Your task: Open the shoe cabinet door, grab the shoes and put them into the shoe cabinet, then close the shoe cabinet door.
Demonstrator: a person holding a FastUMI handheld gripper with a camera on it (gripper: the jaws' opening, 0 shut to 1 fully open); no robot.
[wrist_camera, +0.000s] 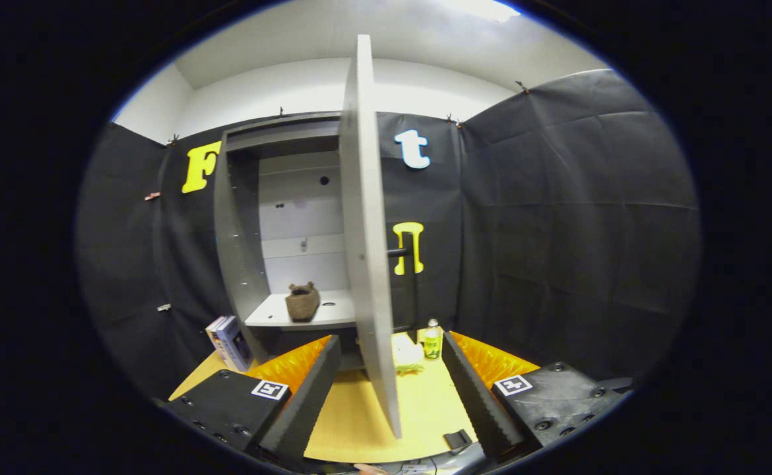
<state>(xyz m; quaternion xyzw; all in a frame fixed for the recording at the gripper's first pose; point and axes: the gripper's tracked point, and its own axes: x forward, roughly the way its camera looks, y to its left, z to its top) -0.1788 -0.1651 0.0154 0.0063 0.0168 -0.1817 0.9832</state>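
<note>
The grey shoe cabinet stands on the yellow table beyond my fingers. Its door is swung wide open and I see it edge-on, straight ahead between the fingers, with a dark bar handle on its right face. A brown fuzzy shoe sits on the cabinet's lower shelf, left of the door. My gripper is open, one finger on each side of the door's lower edge, touching nothing.
A stack of books leans at the cabinet's left foot. A small green-labelled bottle and a pale crumpled object stand on the table right of the door. A small dark item lies near the table's front edge.
</note>
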